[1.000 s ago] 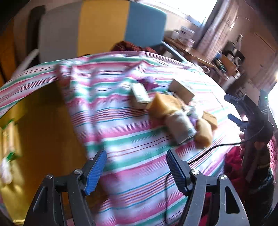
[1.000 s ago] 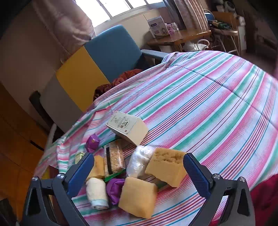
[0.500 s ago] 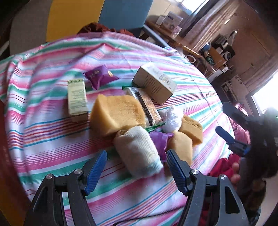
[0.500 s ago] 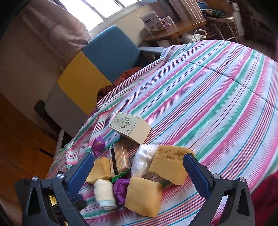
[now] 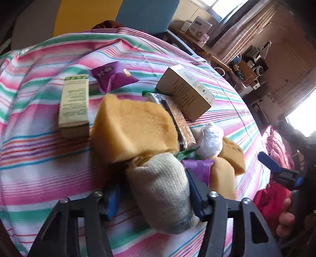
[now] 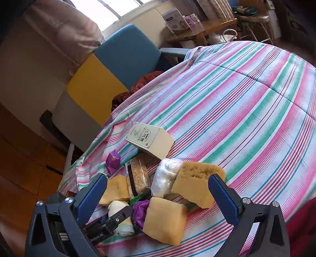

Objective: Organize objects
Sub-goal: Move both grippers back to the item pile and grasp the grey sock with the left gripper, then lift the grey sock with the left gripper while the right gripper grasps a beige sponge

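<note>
Bright daylight pours through the window (image 6: 126,9) up top. A chair (image 6: 110,67) in blue, yellow and grey panels stands behind the striped cloth (image 6: 246,102). A wooden side table (image 6: 201,29) carries boxes by the curtain (image 5: 243,33). Orange-brown floor (image 6: 21,158) runs along the left, in shadow.

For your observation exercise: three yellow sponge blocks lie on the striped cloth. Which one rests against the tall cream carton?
The biggest yellow sponge block, beside the cream carton with green print; the two smaller sponges lie beyond the purple wrapper.
</note>
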`<state>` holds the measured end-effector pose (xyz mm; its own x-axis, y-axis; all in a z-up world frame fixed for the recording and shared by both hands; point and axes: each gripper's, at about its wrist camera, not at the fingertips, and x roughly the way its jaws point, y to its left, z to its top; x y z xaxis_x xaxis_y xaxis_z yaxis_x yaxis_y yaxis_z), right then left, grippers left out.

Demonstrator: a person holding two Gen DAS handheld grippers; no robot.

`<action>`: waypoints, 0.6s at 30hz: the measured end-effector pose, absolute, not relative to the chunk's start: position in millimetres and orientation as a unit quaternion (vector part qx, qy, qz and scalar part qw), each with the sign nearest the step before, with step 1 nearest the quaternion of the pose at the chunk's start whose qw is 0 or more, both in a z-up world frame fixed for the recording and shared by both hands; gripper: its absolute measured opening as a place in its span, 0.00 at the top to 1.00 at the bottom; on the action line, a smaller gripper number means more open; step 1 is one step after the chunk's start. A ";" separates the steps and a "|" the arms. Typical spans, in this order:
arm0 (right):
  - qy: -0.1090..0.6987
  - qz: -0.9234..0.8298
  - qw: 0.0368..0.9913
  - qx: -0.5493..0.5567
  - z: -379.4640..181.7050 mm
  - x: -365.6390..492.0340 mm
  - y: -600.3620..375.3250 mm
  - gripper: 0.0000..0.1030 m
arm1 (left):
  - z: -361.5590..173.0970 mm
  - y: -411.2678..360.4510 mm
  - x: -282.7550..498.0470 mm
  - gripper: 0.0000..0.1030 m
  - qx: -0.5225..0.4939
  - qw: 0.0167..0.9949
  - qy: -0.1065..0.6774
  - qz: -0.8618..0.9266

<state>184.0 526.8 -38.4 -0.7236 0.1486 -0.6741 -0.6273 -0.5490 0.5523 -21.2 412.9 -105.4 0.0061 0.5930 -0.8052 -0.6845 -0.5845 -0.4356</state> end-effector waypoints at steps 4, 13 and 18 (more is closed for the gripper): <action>0.412 0.828 0.225 -0.307 -42.3 178.0 525.0 0.00 | -101.6 389.2 -17.2 0.46 -0.539 0.445 0.053 0.714; 0.400 0.822 0.212 -0.344 -50.7 164.9 518.3 0.00 | -101.8 327.5 -3.7 0.45 -0.509 0.440 0.035 0.739; 0.404 0.818 0.189 -0.364 -57.6 156.7 512.8 0.00 | -103.5 319.6 -1.9 0.45 -0.504 0.444 0.034 0.740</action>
